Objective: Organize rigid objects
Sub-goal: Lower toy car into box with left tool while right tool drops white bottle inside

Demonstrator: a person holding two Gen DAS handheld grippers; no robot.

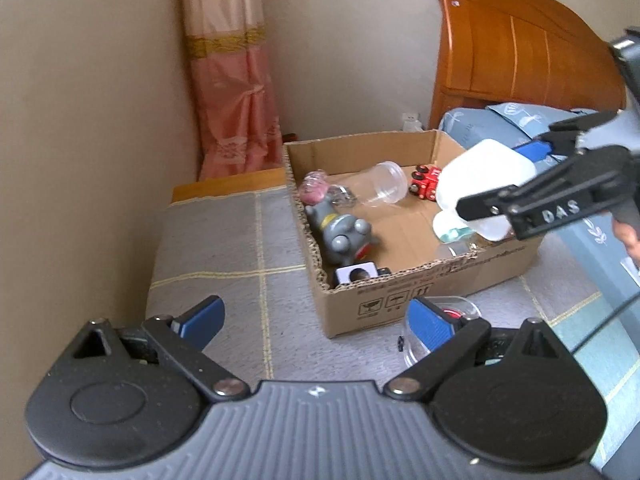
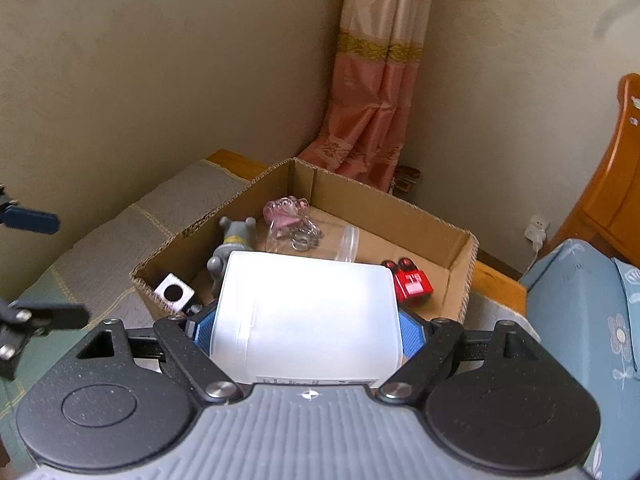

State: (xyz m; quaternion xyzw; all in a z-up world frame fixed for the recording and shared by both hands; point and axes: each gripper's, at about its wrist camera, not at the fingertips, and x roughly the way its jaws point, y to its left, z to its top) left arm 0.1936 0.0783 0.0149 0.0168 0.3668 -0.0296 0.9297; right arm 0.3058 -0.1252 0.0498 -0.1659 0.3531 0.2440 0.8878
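Observation:
My right gripper point(image 2: 306, 330) is shut on a white translucent tub point(image 2: 308, 312), pads pressed on both its sides. In the left wrist view the tub point(image 1: 484, 176) and right gripper point(image 1: 498, 176) hang over the right end of an open cardboard box point(image 1: 400, 292). The box point(image 2: 360, 196) holds a grey toy figure point(image 1: 340, 232), a pink keychain charm point(image 1: 314, 188), a clear cup point(image 1: 380, 184), a red toy train point(image 1: 426, 182) and a white cube with a hole point(image 1: 358, 274). My left gripper point(image 1: 316, 322) stands open and empty just before the box. A clear round lidded case point(image 1: 452, 308) lies behind its right finger.
The box sits on a bed with a grey checked cover point(image 1: 224, 248). A wall point(image 1: 88, 140) closes the left side and a pink curtain point(image 1: 236, 92) hangs in the corner. A wooden headboard point(image 1: 520, 48) and blue pillows point(image 1: 480, 124) lie to the right. A hand point(image 1: 628, 236) shows at the right edge.

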